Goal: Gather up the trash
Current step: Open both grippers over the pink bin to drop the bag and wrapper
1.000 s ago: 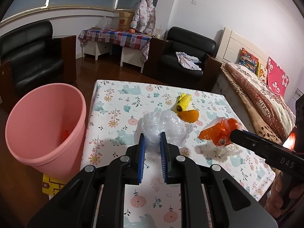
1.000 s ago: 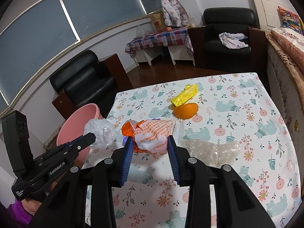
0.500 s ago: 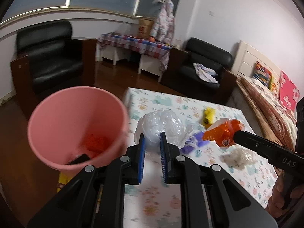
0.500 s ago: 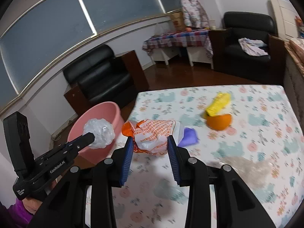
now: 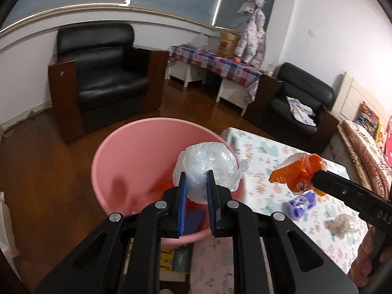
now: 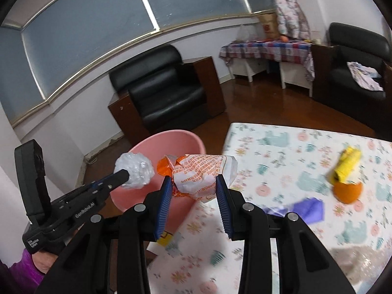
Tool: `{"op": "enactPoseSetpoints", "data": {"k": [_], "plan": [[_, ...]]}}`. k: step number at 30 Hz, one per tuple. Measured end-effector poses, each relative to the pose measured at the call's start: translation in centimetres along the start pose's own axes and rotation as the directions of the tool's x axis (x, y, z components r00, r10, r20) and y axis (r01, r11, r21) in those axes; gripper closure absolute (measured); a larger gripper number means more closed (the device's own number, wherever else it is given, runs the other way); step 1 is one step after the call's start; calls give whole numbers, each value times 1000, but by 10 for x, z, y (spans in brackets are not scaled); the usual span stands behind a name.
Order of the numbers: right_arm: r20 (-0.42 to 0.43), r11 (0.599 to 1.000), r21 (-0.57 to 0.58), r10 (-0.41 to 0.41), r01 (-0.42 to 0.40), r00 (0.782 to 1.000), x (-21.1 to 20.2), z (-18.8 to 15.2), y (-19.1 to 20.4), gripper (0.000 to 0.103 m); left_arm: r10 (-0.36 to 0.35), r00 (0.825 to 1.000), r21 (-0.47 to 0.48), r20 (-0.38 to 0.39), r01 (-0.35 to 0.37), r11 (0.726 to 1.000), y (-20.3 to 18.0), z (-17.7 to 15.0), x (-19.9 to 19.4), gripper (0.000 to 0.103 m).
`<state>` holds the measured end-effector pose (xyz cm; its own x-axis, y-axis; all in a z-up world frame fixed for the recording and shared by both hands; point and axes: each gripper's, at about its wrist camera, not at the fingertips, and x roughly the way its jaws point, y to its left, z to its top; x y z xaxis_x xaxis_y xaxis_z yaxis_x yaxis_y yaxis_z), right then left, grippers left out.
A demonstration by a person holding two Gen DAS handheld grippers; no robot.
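The left claw (image 5: 196, 186) was clamped on a crumpled clear plastic bag (image 5: 207, 169), its blue pads pressed into the wad from both sides. From the left wrist view the bag hung over the open mouth of the pink bin (image 5: 137, 161), which stood on the floor just off the counter's (image 5: 264, 152) left edge. Something orange and a dark object lay at the bottom of the bin, though blur made them hard to identify.

The right claw (image 6: 193, 193) gripped an orange-and-white printed wrapper (image 6: 198, 174), held in the air near the counter's left edge, beside the bin's rim. In the right wrist view the bag and the wrapper were close together but apart.

On the flowered cloth of the counter lay a crumpled purple wrapper (image 6: 308, 208) near the middle, an orange peel (image 6: 348, 191) further right with a yellow wrapper (image 6: 345, 166) touching its top, and a blurred clear plastic scrap (image 6: 362, 257) toward the near right corner. A hand in a purple sleeve (image 6: 27, 264) held the left tool's handle.
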<state>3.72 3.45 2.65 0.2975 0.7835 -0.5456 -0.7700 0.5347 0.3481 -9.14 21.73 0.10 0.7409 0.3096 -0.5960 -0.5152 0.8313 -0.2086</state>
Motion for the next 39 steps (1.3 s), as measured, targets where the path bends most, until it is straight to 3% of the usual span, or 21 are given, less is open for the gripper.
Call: {"op": "enactPoseSetpoints", "data": {"k": [17,19,24,39], "plan": [[-124,994,-66,82,-90,989,78,6,44,67,94,992,-78,-86,-100,992,49,-7,23,88],[-136,993,-72,82,-93,987,86,6,48,67,97,990,-83,-98,-106,991,53,-8,23,86],[-159,993,-78,76,-90,984,97,2,51,66,92,991,-98,-98,-102,990,59,-9,24,66],[-170,993,-83,70,-85,983,98,-3,49,58,75,993,-101,-89,-84,991,60,-8,20,64]]}}
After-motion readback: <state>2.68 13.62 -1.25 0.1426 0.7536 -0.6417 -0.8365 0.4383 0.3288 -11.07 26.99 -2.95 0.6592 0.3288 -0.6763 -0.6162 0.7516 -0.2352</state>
